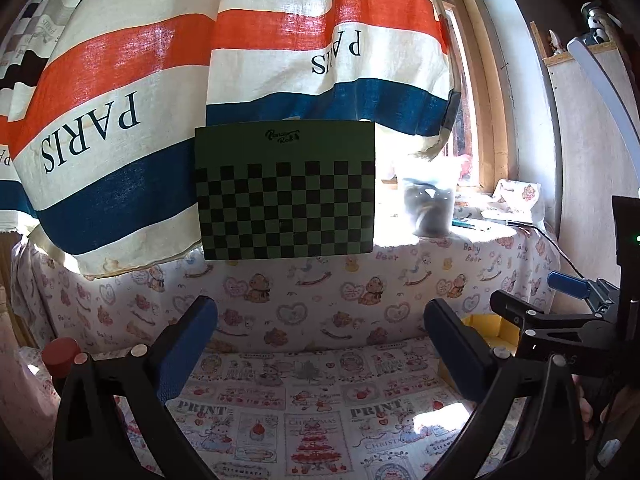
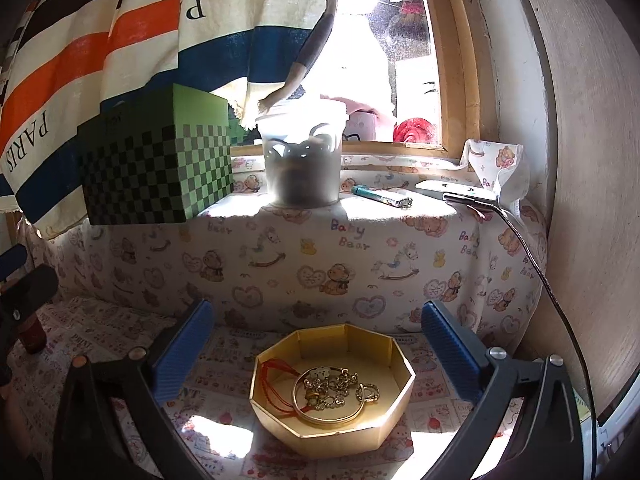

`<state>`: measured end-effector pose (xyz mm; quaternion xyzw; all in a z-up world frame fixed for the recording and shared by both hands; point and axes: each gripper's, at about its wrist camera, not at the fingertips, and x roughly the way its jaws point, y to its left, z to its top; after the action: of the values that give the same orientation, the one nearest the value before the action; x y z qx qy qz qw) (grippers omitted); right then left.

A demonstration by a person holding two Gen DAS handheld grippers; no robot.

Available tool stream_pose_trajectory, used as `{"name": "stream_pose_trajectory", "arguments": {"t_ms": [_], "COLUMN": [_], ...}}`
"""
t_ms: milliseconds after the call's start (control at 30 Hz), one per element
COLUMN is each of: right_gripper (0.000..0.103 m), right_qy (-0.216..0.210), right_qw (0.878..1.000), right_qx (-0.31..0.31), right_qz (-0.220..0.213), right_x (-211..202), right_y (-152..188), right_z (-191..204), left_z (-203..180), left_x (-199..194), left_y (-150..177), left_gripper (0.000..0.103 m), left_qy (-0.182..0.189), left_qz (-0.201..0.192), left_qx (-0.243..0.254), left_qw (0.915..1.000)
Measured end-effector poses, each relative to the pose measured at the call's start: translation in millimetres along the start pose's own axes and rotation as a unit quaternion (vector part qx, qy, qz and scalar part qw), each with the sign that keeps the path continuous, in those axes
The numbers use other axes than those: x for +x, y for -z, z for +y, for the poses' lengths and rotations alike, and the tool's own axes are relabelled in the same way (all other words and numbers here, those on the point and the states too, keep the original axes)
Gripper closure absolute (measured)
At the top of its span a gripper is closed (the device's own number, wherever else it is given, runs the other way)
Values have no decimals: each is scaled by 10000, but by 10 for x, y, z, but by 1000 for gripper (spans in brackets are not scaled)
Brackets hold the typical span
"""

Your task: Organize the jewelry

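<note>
On the worktop (image 2: 120, 344), near its back edge below the raised ledge (image 2: 360, 216), sits an octagonal gold box (image 2: 384, 416) with no lid on it. Inside it lie a gold bangle (image 2: 320, 418), a tangle of gold chain (image 2: 340, 384), a small ring (image 2: 370, 393) and a red cord (image 2: 280, 372), all heaped toward the middle. The right claw (image 2: 316, 350) hangs released above the box, its blue pads spread wide to either side and touching nothing. The left claw (image 1: 320, 350) is likewise spread and holds nothing, over bare printed cloth, with the box's yellow corner (image 1: 486, 326) just beyond its right finger. Up on the ledge stand a green checkered box (image 2: 156, 160) and a frosted jar (image 2: 304, 160).
</note>
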<state>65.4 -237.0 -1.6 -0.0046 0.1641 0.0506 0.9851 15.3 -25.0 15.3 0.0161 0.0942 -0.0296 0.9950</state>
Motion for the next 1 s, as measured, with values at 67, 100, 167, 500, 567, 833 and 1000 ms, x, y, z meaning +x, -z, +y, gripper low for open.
{"name": "stream_pose_trajectory", "arguments": {"t_ms": [67,100,167,500,567,833,1000], "right_gripper": [0,0,0,0,0,0,0], "right_qy": [-78,-97,-149,-129,-110,8,-10], "right_qw": [9999,9999,9998,9998,9999,9999,9999], "right_qx": [-80,-119,-118,-78,-1,140,72], "right_qz": [14,-1,-45,-143,-77,54,-80], "right_x": [7,4,-12,-21,3,51,-6], "right_y": [22,35,62,115,118,123,120], "right_z": [44,68,94,104,73,16,38], "left_z": [41,57,82,110,112,96,119], "left_x": [41,51,43,95,167,253,222], "left_y": [40,51,72,181,199,233,229], "left_gripper": [0,0,0,0,0,0,0], "left_qy": [9,-15,-154,-134,-38,-194,-353], "left_qz": [98,100,-12,24,245,487,418], "left_qx": [-43,-55,-42,-44,-129,-149,-189], "left_qw": [9999,9999,9999,9999,9996,9985,9983]}}
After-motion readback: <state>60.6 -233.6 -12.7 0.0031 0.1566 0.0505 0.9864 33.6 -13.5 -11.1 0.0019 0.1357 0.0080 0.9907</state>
